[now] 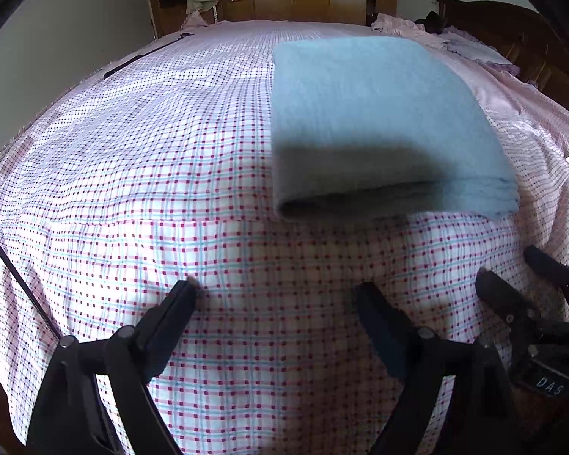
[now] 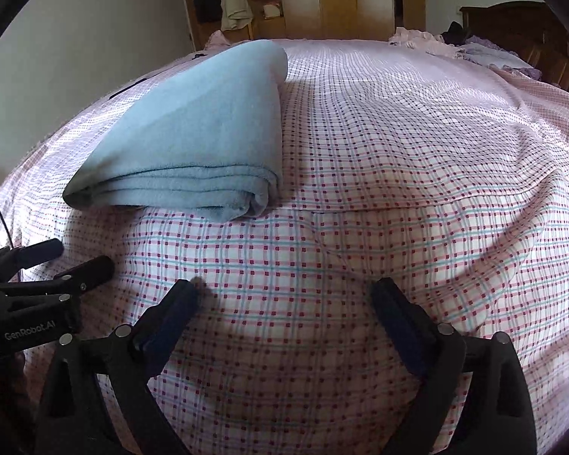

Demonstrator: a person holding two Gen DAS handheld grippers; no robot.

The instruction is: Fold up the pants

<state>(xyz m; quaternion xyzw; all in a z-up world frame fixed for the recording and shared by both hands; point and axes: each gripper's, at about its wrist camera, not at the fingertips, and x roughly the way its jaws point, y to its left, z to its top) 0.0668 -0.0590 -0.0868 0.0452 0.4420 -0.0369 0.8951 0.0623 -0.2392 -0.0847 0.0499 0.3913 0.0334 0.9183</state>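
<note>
Light-blue pants (image 1: 379,121) lie folded into a thick rectangular stack on a bed (image 1: 170,189) covered by a pink-and-blue checked sheet, the layered folded edge facing the cameras. The left hand-held gripper (image 1: 277,292) hovers near that edge, fingers spread apart and holding nothing. The right hand-held gripper (image 2: 284,288), just beside the left one and likewise clear of the pants, is also spread wide and empty. Beyond the pants, wooden wardrobes (image 2: 337,0) stand at the far wall
</note>
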